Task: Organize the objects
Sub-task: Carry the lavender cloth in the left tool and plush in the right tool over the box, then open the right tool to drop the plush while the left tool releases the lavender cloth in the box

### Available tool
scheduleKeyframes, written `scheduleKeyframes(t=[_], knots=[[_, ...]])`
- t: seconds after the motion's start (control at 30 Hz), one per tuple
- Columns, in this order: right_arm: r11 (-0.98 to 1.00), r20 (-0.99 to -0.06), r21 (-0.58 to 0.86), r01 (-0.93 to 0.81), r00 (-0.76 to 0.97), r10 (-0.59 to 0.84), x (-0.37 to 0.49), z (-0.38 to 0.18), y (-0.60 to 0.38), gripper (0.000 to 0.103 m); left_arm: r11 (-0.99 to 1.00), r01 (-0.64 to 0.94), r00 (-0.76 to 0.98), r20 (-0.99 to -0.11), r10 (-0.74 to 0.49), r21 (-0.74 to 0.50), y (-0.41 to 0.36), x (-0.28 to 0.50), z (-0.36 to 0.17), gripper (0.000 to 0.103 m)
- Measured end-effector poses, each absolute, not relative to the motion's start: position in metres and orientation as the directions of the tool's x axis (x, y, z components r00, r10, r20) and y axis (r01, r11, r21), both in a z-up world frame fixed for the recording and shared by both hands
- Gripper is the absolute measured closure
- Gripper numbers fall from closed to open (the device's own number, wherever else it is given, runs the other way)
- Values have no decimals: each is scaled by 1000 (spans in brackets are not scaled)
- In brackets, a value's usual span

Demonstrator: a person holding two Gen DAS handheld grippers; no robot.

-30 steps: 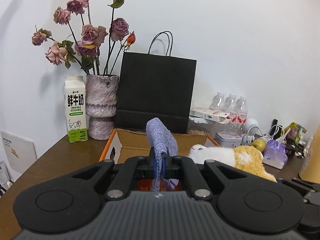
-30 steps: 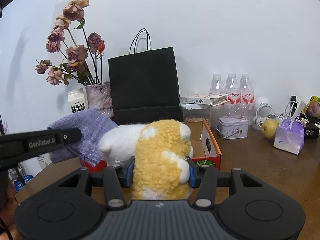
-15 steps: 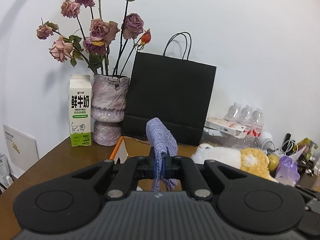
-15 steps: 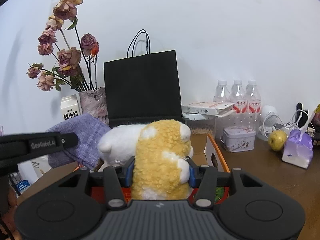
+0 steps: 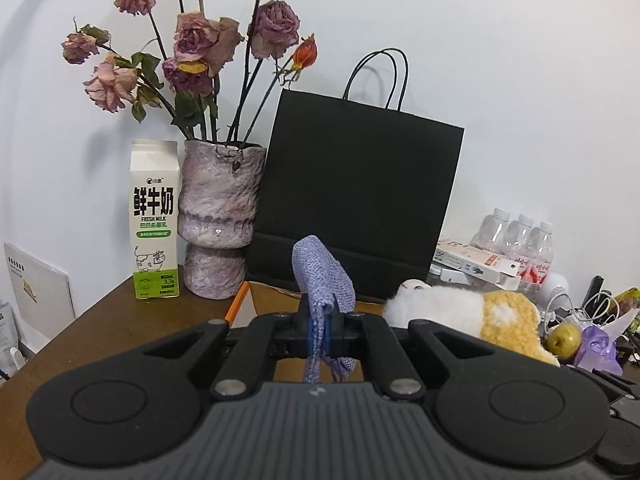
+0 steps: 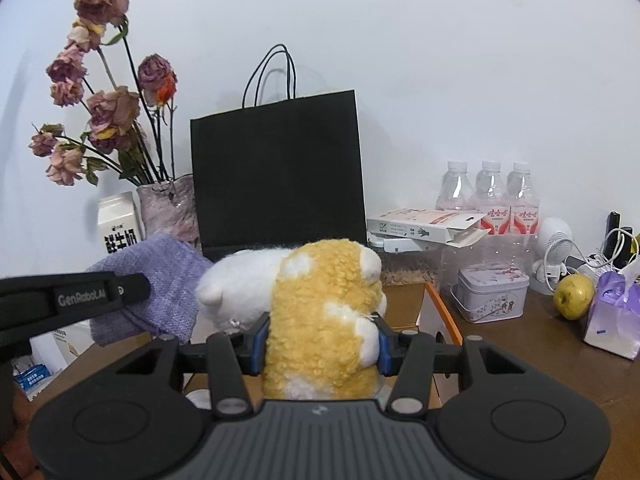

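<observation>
Plush toy (image 6: 324,316), yellow and white, sits clamped between the right gripper (image 6: 320,344) jaws above an open cardboard box (image 6: 438,320) on the table (image 6: 540,360). Purple cloth (image 5: 322,280) hangs pinched in the closed left gripper (image 5: 320,330) jaws, beside the toy.

Cloth (image 5: 322,276): lilac, fine knit. Plush (image 6: 324,312): yellow with white patches. Bag (image 5: 356,196): plain black. Vase (image 5: 218,216): mottled mauve. Carton (image 5: 154,220): white, green base. Desk (image 5: 100,332): dark brown.
</observation>
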State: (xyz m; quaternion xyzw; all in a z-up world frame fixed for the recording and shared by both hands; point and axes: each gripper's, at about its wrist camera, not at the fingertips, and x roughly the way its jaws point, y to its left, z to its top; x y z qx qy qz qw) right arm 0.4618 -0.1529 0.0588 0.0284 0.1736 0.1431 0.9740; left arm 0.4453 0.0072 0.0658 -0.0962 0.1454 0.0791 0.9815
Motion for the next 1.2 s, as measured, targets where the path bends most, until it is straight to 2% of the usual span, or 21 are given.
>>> scheduleKeyframes(t=[0.6, 0.73, 0.77, 0.8, 0.83, 0.87, 0.9, 0.97, 1.2], knots=[[976, -422, 70, -208, 880, 218, 513, 32, -148, 55, 977, -198, 910, -385, 155, -74, -3, 494, 36, 97], [976, -437, 57, -211, 874, 214, 514, 29, -146, 54, 976, -206, 903, -399, 160, -74, -1, 496, 33, 94], [976, -442, 54, -211, 871, 213, 515, 29, -146, 51, 976, -207, 902, -401, 161, -73, -1, 496, 33, 89], [976, -449, 51, -210, 868, 211, 515, 28, -146, 42, 975, -211, 900, -404, 164, -74, -1, 497, 33, 82], [977, -457, 44, -208, 865, 205, 516, 27, -144, 33, 974, -214, 899, -406, 166, -75, 0, 497, 32, 57], [979, -466, 37, -203, 863, 196, 517, 26, -144, 8, 971, -225, 897, -404, 177, -75, 0, 497, 32, 19], [980, -471, 29, -195, 862, 186, 518, 25, -143, 0, 967, -243, 896, -400, 195, -73, 0, 497, 32, 1], [983, -468, 19, -181, 867, 168, 518, 24, -142, 0, 959, -280, 893, -381, 240, -53, -1, 496, 33, 0], [986, -464, 40, -163, 871, 163, 518, 26, -147, 0, 960, -274, 899, -370, 234, -58, -2, 492, 37, 0]])
